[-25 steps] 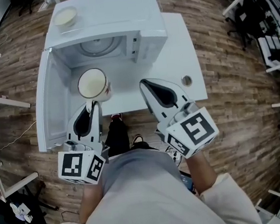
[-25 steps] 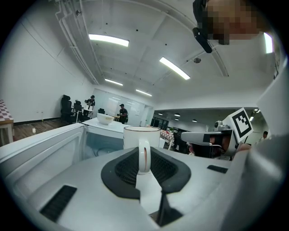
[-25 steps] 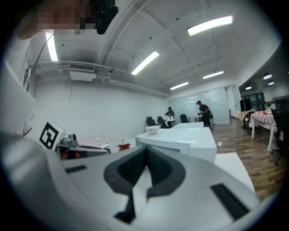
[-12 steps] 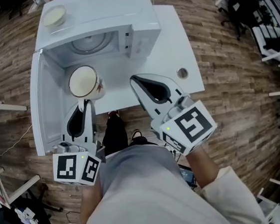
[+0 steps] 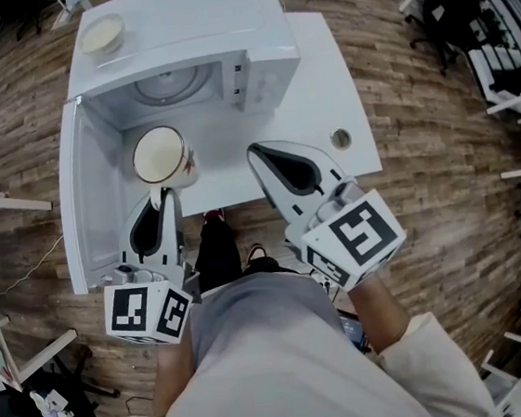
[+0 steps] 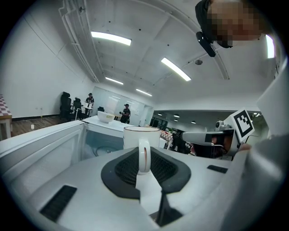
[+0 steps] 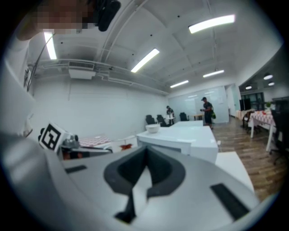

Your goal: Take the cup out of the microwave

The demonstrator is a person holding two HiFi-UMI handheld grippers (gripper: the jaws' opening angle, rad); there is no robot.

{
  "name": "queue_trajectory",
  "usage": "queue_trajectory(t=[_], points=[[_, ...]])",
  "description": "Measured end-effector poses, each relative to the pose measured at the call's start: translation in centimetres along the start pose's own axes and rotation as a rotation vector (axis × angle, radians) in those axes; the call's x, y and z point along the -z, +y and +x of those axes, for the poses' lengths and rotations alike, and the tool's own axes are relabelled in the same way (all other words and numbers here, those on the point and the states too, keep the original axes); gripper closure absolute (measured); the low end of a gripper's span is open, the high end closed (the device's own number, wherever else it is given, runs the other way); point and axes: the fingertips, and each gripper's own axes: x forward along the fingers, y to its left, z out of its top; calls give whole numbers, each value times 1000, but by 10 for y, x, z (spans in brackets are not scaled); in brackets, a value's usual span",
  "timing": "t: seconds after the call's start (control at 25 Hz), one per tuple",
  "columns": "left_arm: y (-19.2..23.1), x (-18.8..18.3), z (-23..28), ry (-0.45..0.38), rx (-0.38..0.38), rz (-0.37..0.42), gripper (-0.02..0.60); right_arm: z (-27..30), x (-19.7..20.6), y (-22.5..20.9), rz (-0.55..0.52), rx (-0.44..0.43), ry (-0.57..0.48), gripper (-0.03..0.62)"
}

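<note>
Left tool (image 5: pixel 160 197) is clamped on the handle of the white ceramic cup (image 5: pixel 160 155). The cup is upright just outside the mouth of the white microwave oven (image 5: pixel 194 33), beside its open door (image 5: pixel 93 213); right tool (image 5: pixel 256 151) is closed on nothing, over the white desk (image 5: pixel 330 83). Extraction looks nearly done to me: next is lowering the cup level onto bare desk, then releasing.

1 white ceramic cup (image 5: pixel 159 155), 1 white boxy microwave (image 5: pixel 220 20), 1 pale shallow bowl (image 5: pixel 102 32), 1 white table (image 5: pixel 321 84), 2 grippers: left gripper (image 5: pixel 160 196), right gripper (image 5: pixel 257 153).
</note>
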Motion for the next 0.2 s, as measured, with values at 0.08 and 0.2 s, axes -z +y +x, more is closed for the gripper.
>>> queue_trajectory(t=[0.08,0.2], points=[[2,2,1,-3,-3,-11,515,0,1,-2,6,7,-3,572],[6,4,3,-3,-10,-21,515,2,3,-4,8,17,-9,572]])
